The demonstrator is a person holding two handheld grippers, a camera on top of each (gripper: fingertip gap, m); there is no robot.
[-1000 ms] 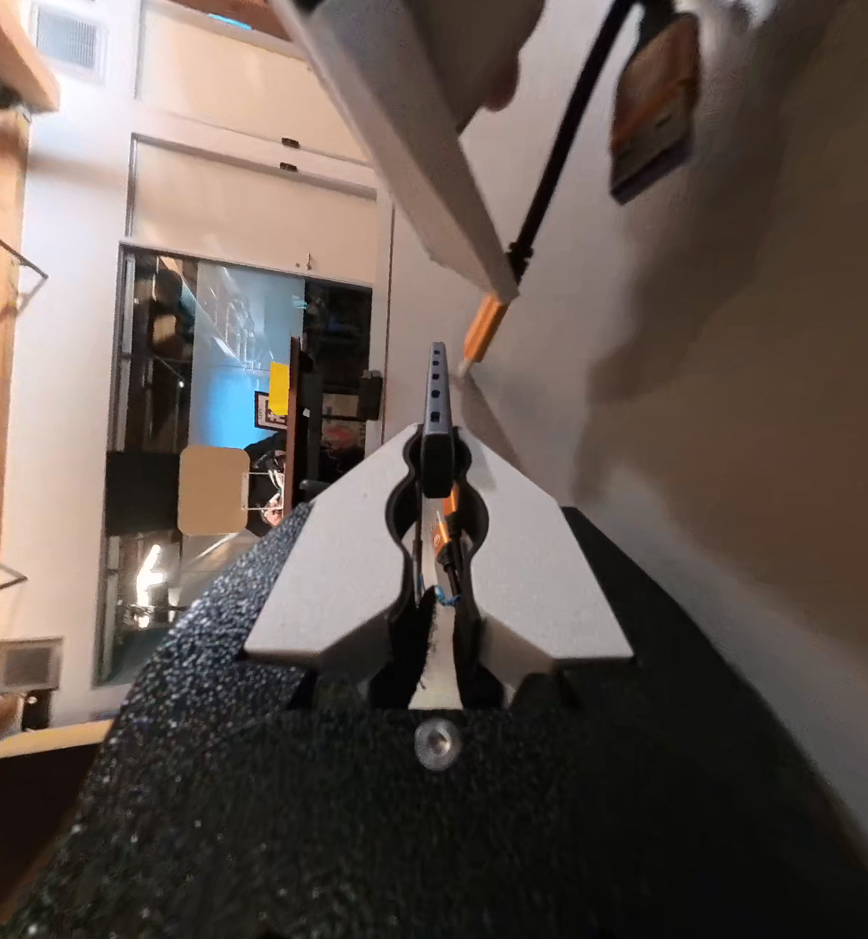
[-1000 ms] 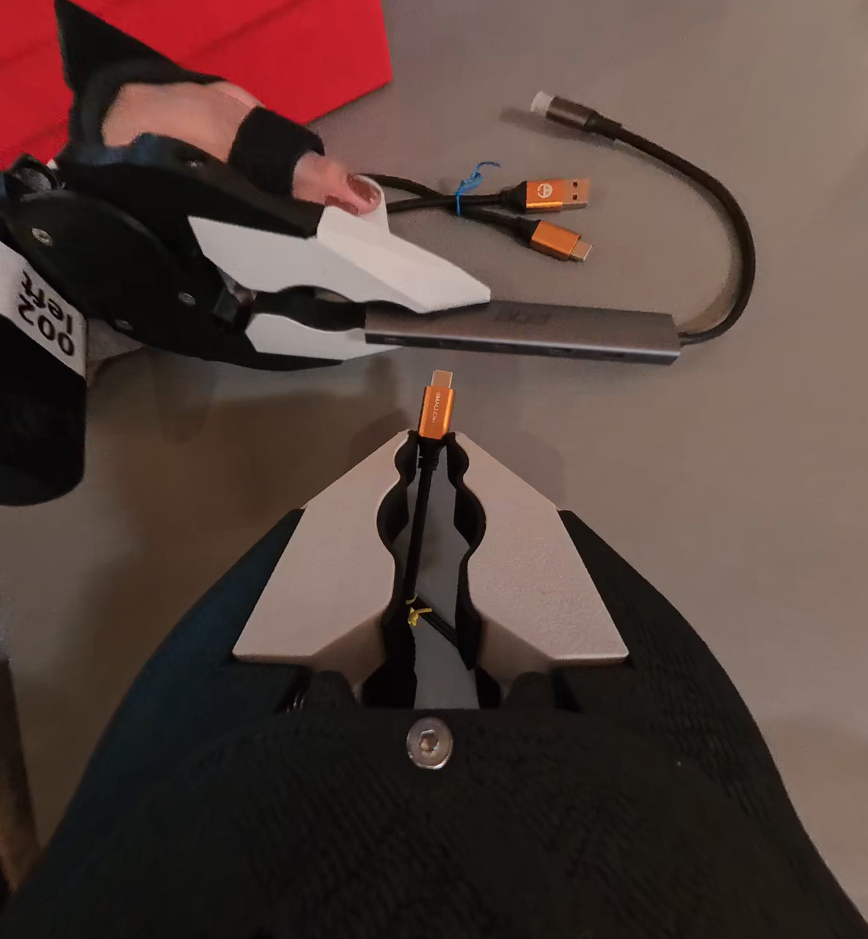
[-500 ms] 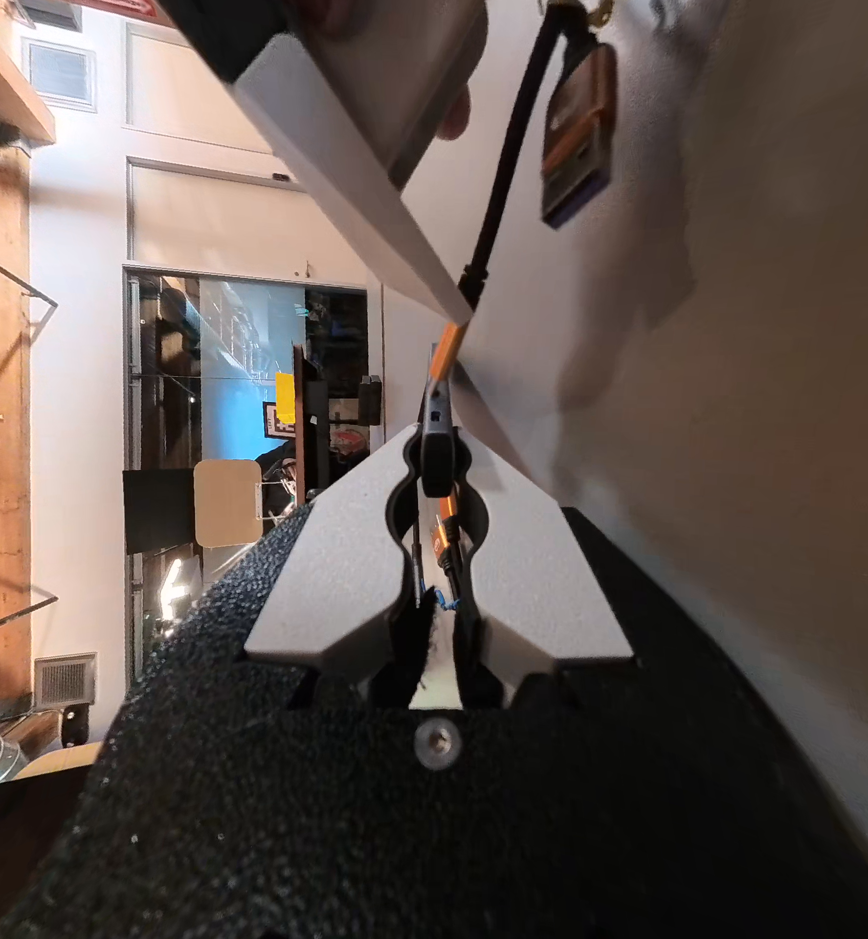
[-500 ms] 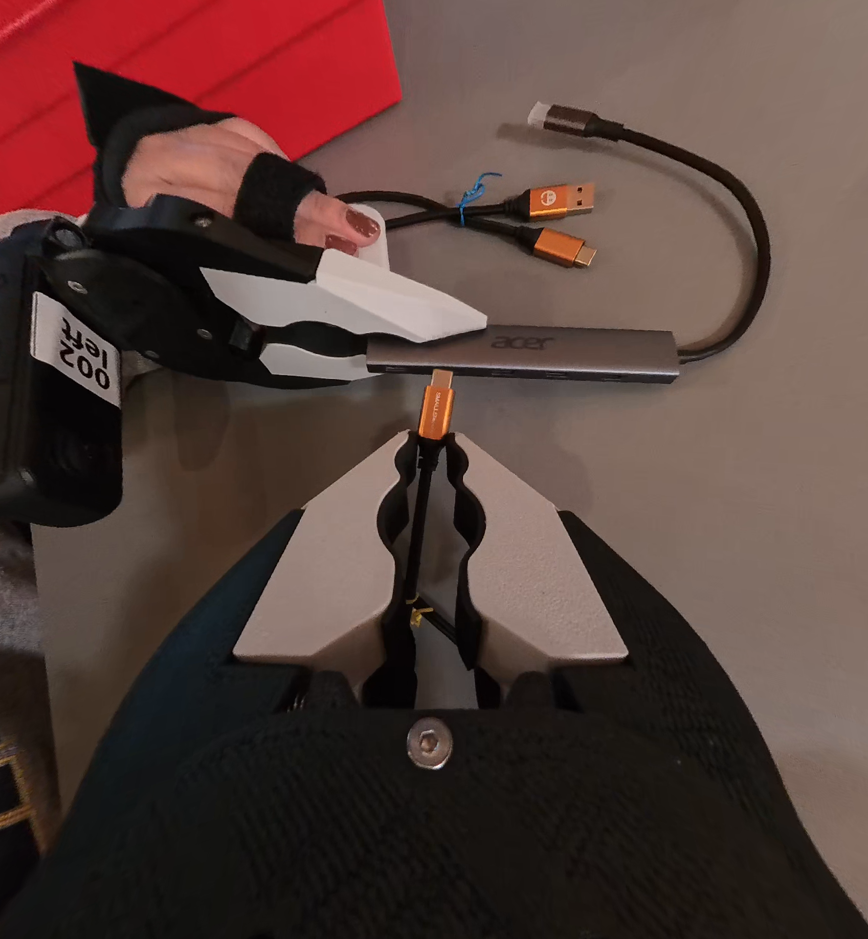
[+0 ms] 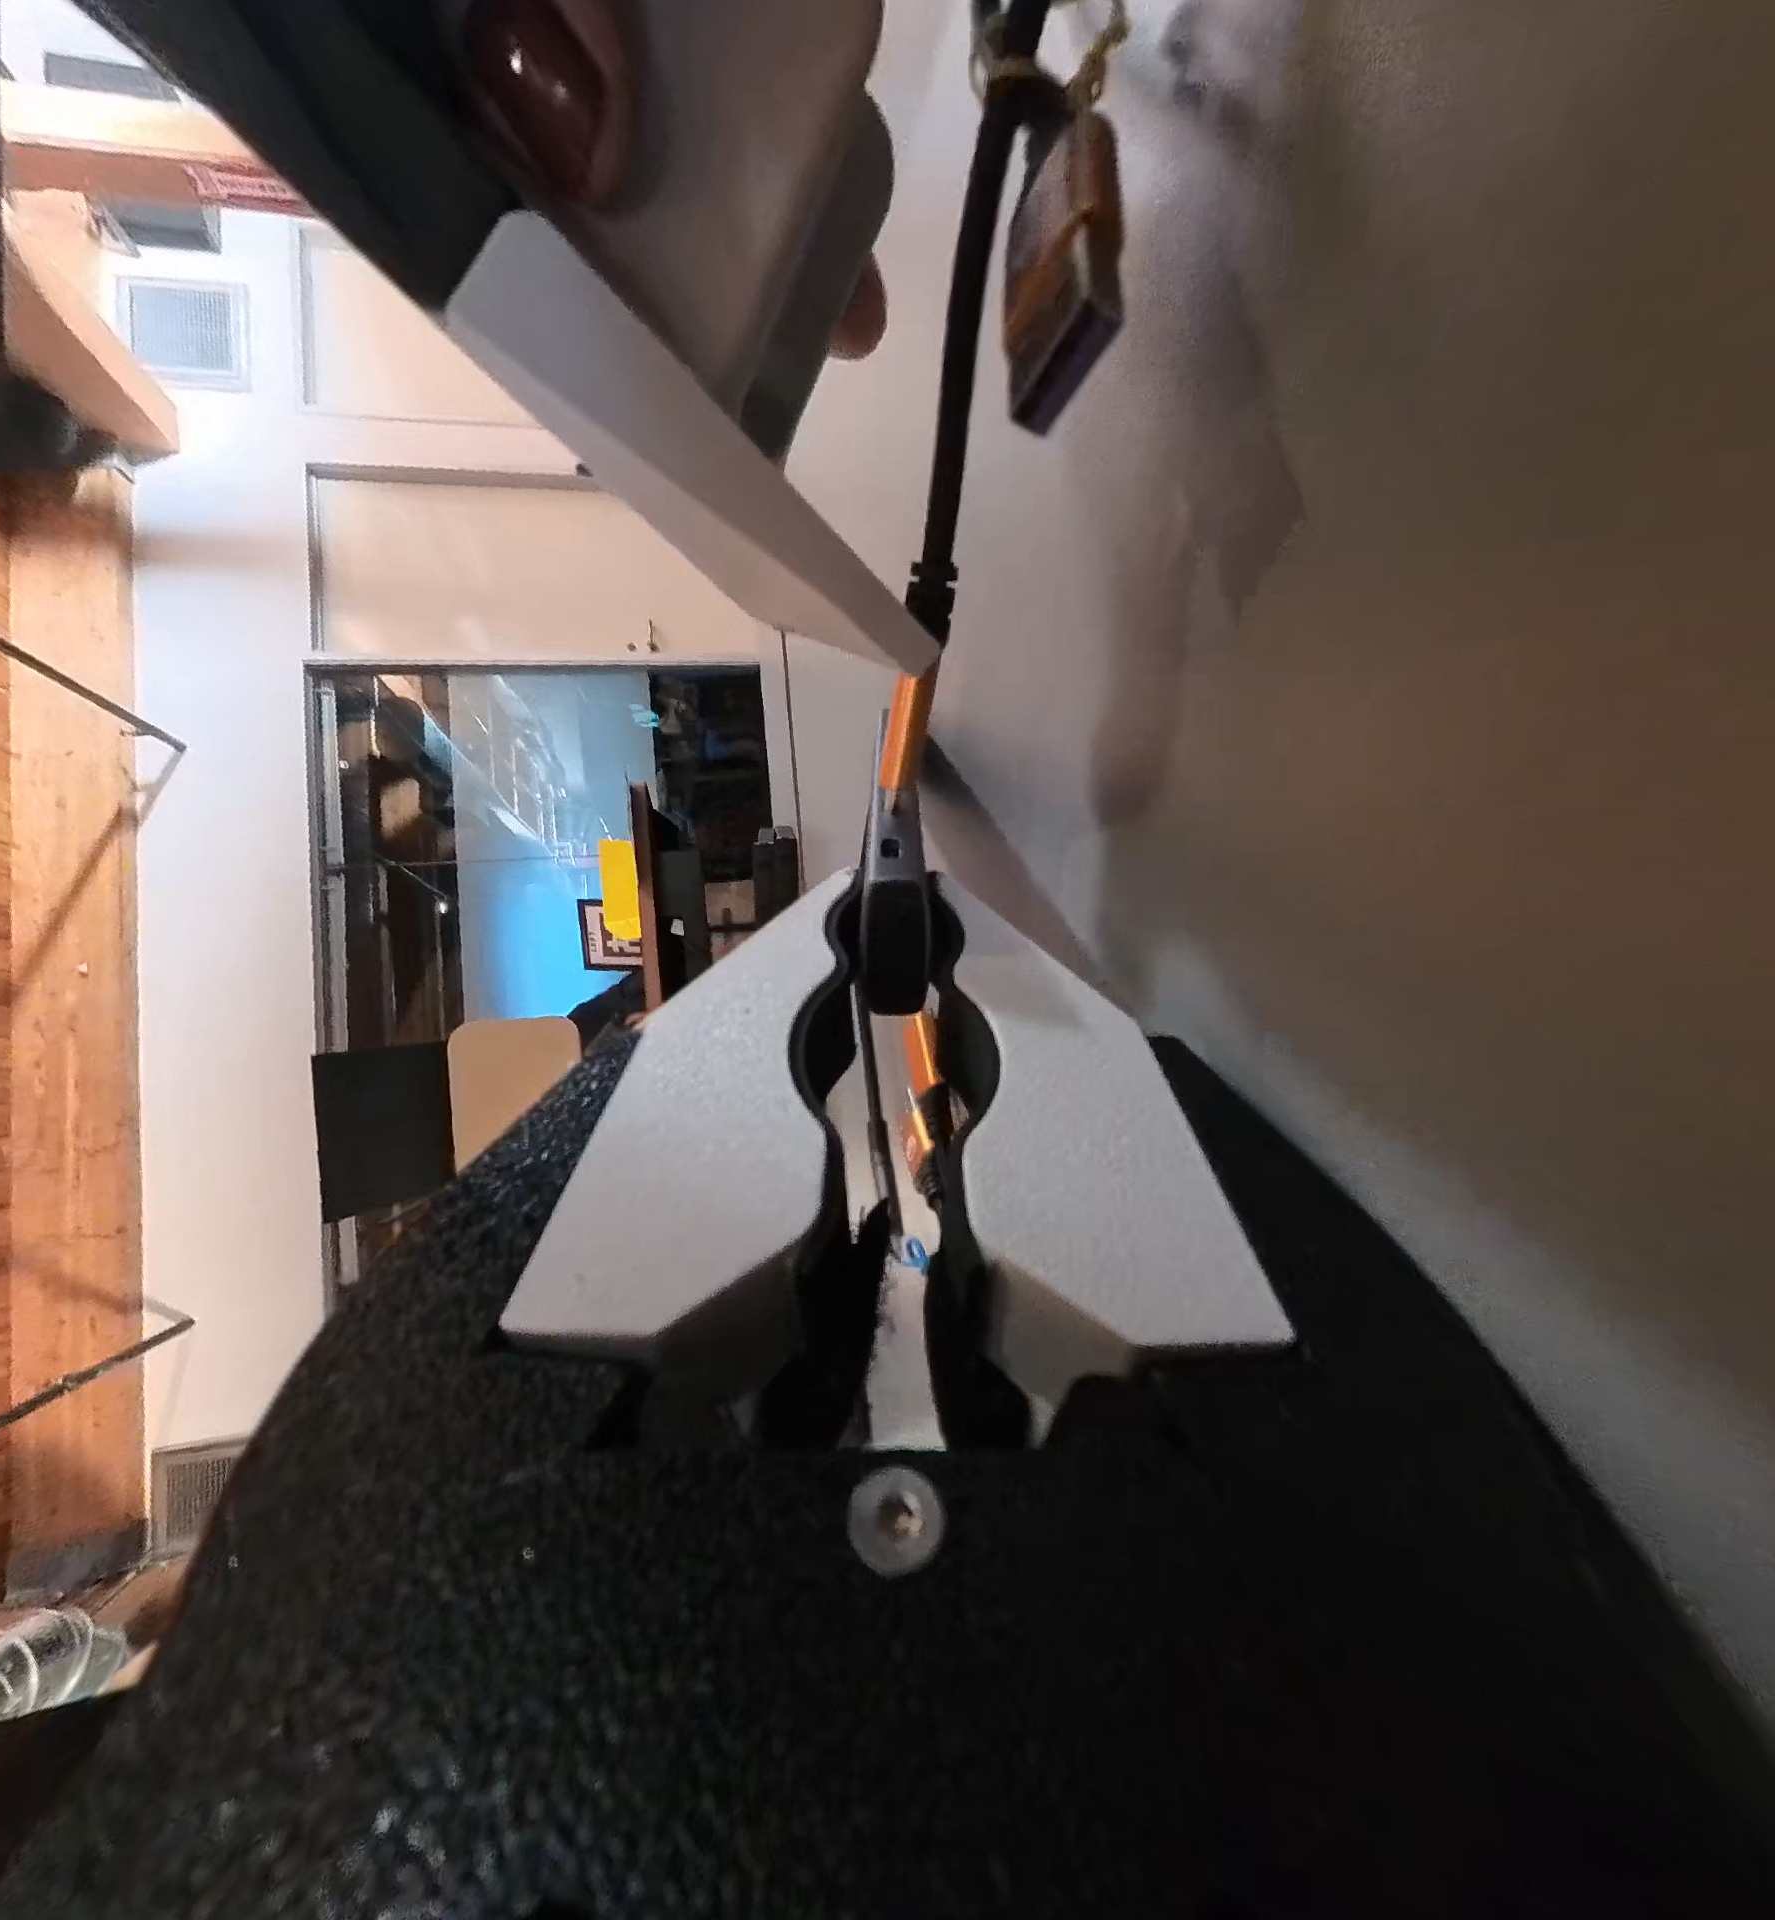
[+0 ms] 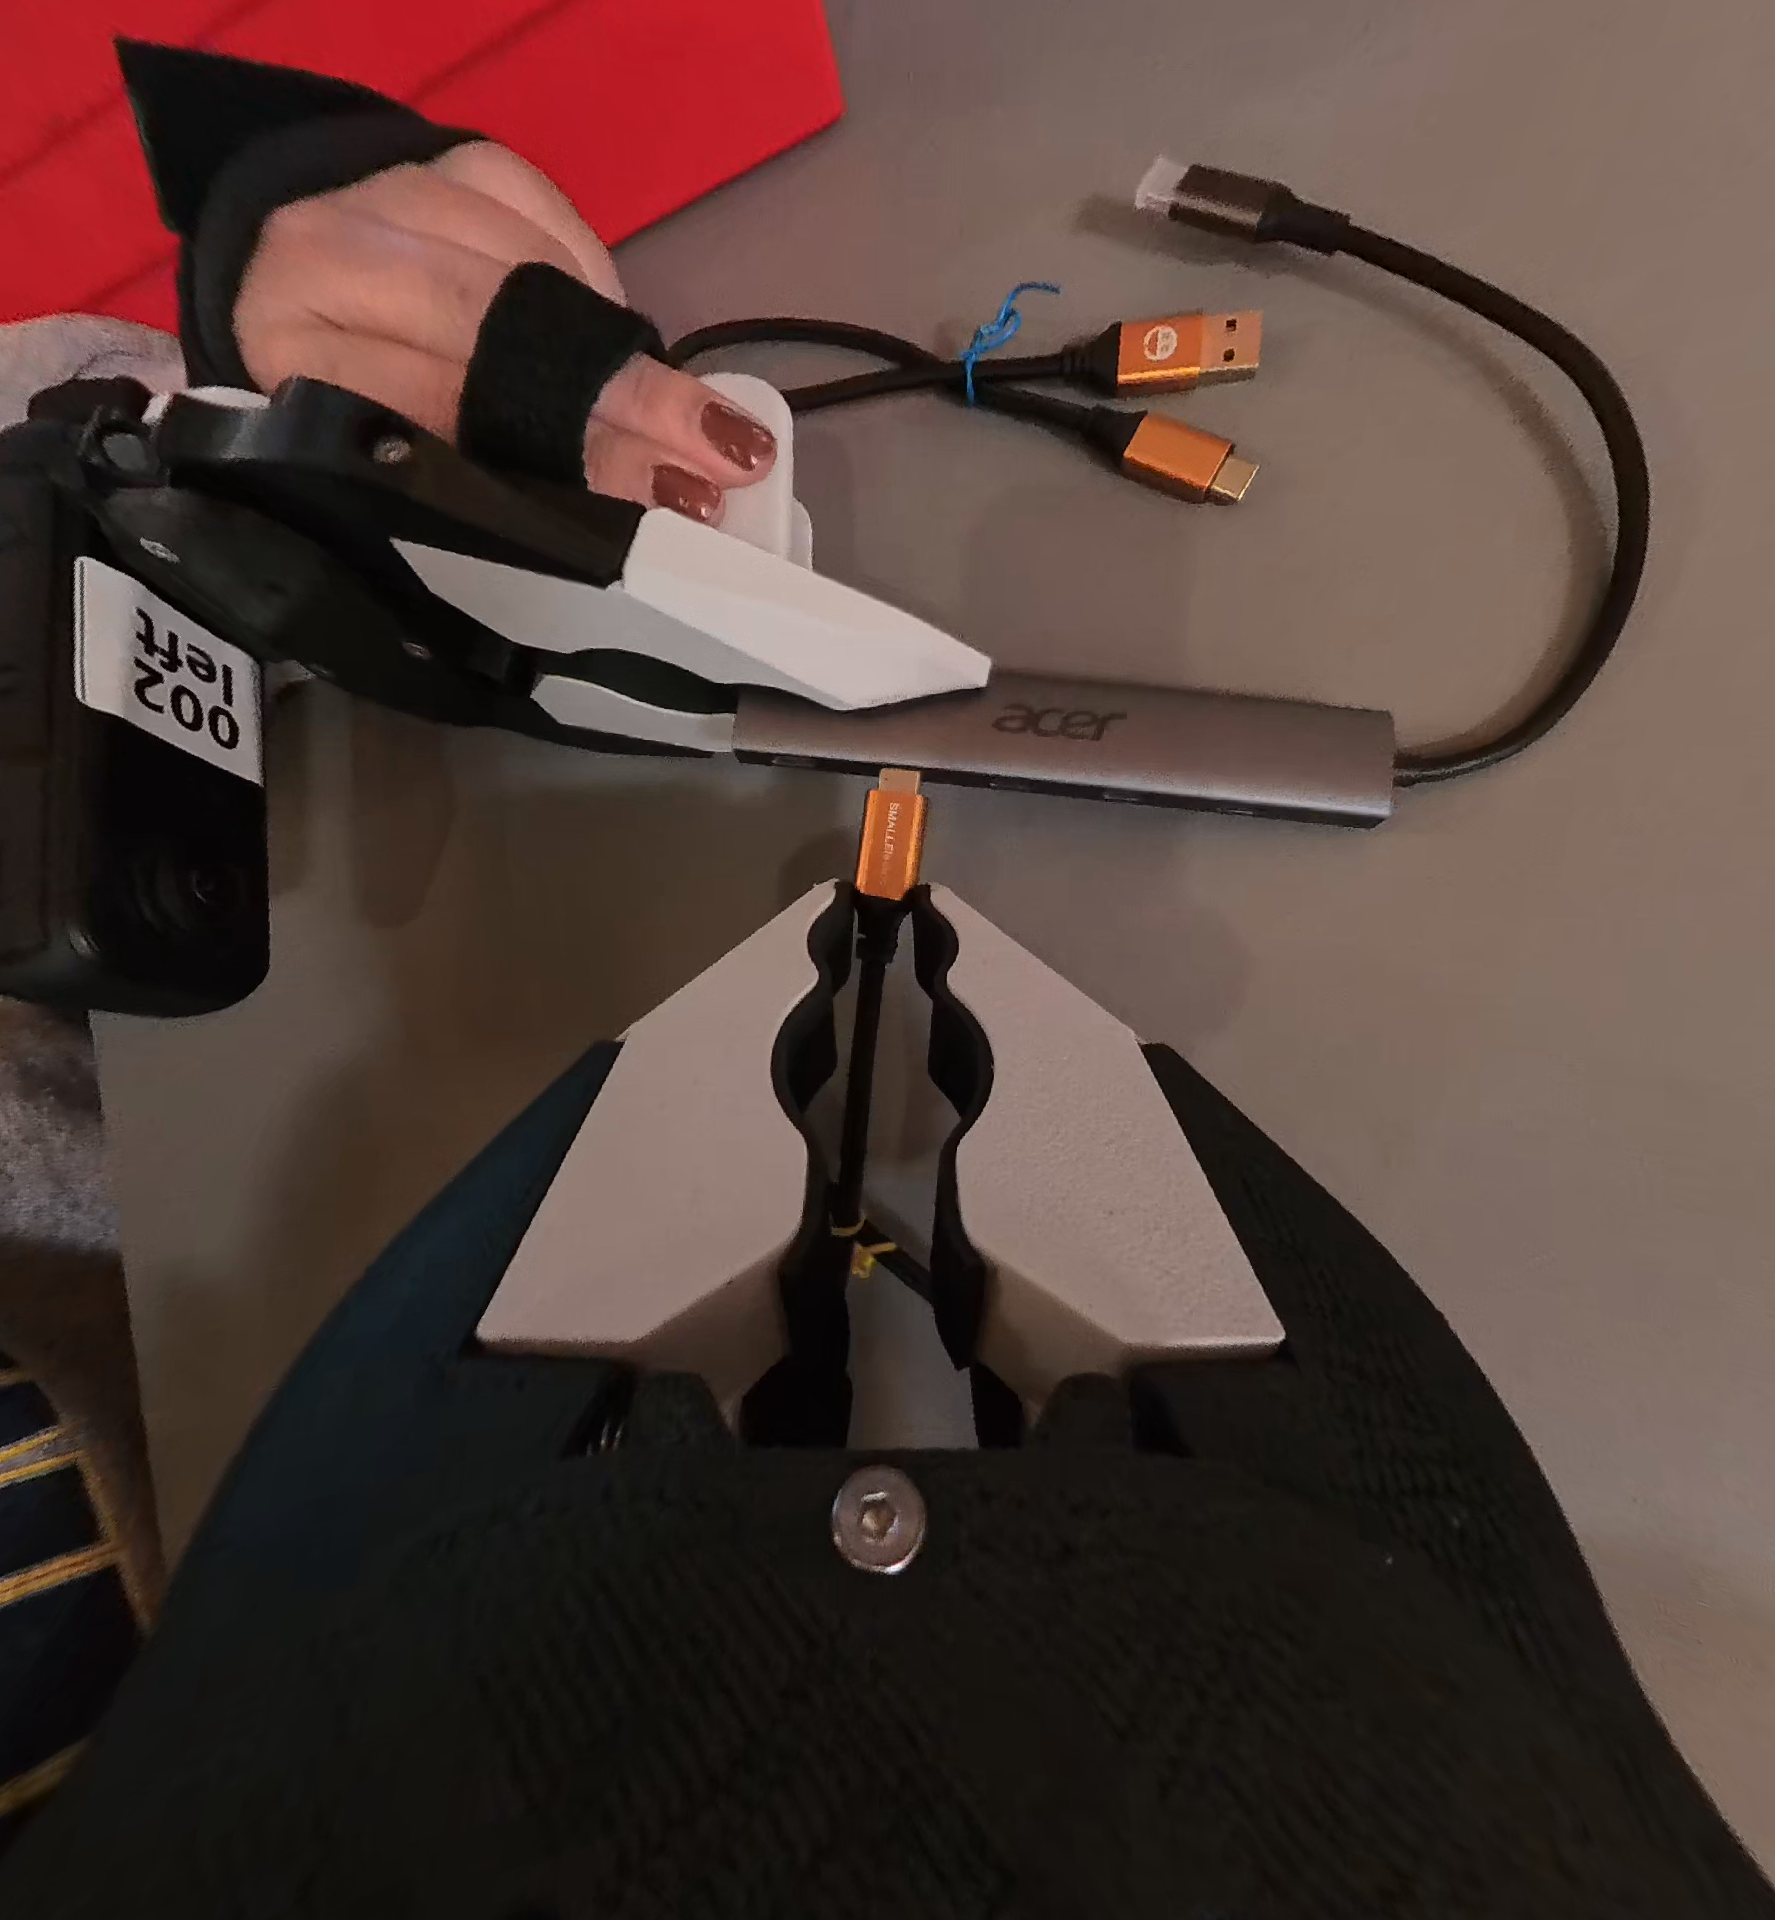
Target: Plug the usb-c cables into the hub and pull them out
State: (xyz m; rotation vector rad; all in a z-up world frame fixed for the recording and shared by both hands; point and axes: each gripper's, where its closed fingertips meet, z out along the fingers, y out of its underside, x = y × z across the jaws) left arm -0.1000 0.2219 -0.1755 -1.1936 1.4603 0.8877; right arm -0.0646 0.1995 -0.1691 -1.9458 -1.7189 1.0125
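Now left gripper [image 6: 758,707] clamped on hub [image 6: 1070,732] left end to brace it, right gripper [image 6: 888,899] pinching orange usb-c plug [image 6: 893,836], tip at near-side port.

Left claw [image 5: 893,935] gripping hub [image 5: 891,862], orange plug [image 5: 906,740] touching

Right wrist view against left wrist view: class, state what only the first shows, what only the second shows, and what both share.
Only the right wrist view shows the hand holding the left gripper, the spare orange plugs and the red sheet. Only the left wrist view shows the room behind: a wooden wall and a glass doorway. Both show the hub clamped by the left gripper and the orange plug at its side.
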